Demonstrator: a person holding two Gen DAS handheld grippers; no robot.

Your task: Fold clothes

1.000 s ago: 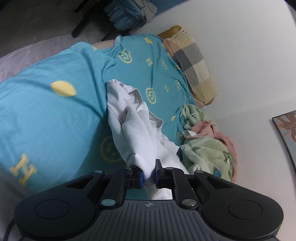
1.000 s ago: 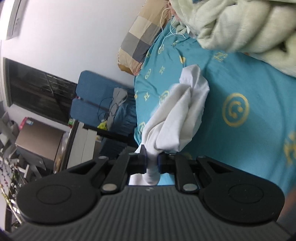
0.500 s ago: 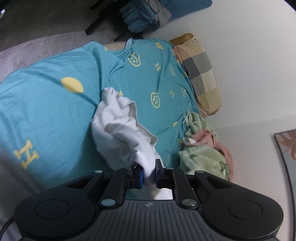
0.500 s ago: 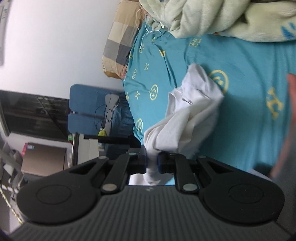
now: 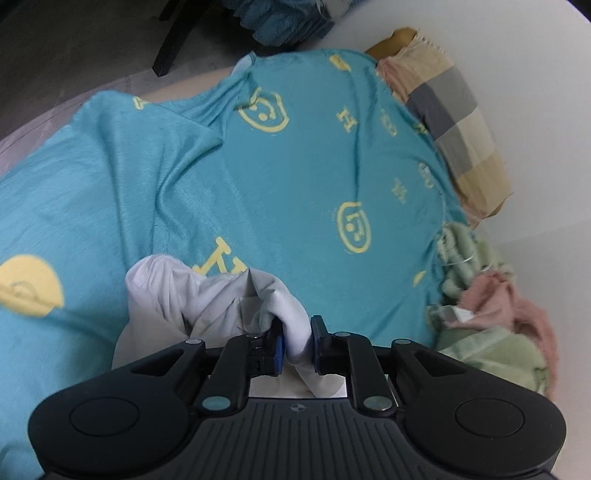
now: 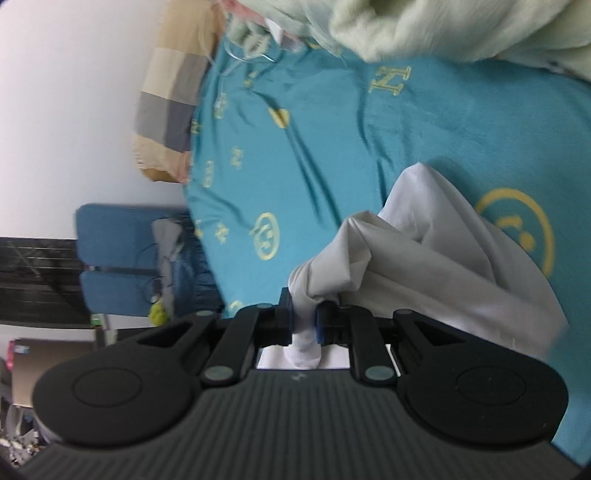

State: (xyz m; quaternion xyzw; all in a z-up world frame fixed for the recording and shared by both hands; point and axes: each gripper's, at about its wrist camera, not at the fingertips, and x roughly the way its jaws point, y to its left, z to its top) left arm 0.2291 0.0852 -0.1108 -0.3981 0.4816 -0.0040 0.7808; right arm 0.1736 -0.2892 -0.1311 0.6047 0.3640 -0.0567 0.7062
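On my left wrist feed, the far left is filled by the teal bedsheet printed with yellow motifs, spread over the bed. The print includes a solid yellow half-disc at the left edge, a slanted letter "H" just beyond the cloth I hold, shield-shaped smiley emblems and smaller "H" marks further up; I can read no brand name. Low in the middle, my left claw is clamped on a bunched fold of the crumpled white cotton garment, whose loose bulk lies to the left of the claw on the sheet. To the right, a checked beige-and-grey pillow lies at the head of the bed against the white wall, and nearer to me a pale green and pink fluffy blanket is heaped at the sheet's right edge, with a small white tag on it that I cannot read.

On my right wrist feed, the far left shows a blue upholstered chair beside the bed, with the checked pillow above it. In the middle the teal sheet carries a large yellow "H" near the top. My right claw is closed tight on another pinch of the white garment, which billows off to the right over a big yellow smiley ring. The green blanket fills the upper right.
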